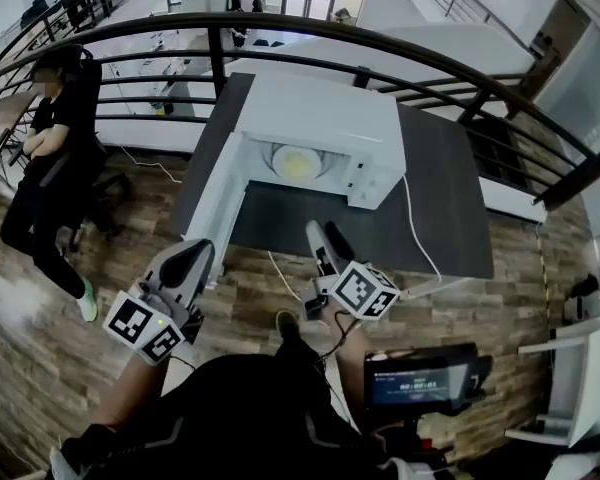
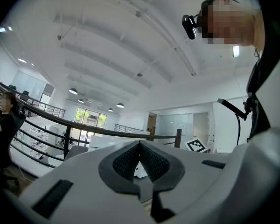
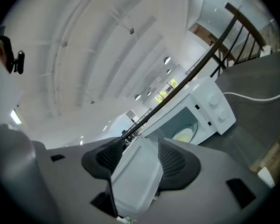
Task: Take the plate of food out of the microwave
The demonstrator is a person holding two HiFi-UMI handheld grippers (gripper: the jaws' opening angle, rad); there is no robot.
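The right gripper [image 1: 322, 236] has its jaws spread, gripping nothing; the left gripper [image 1: 198, 256] is clenched and empty. Straight ahead of the right one, which is nearer, the plate of food [image 1: 298, 161] sits inside the open microwave [image 1: 325, 118] on the counter [image 1: 450, 198].

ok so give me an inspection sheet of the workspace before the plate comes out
surface: dark grey table, carrying the microwave
job's things: white microwave, door swung open; plate of food inside
clutter: nothing seen
grippers: left gripper fingers together, empty; right gripper fingers apart, gripping nothing, short of the microwave
cables: white cable trails from the microwave over the table's front edge
surroundings: dark railing behind the table; person at left; small screen lower right
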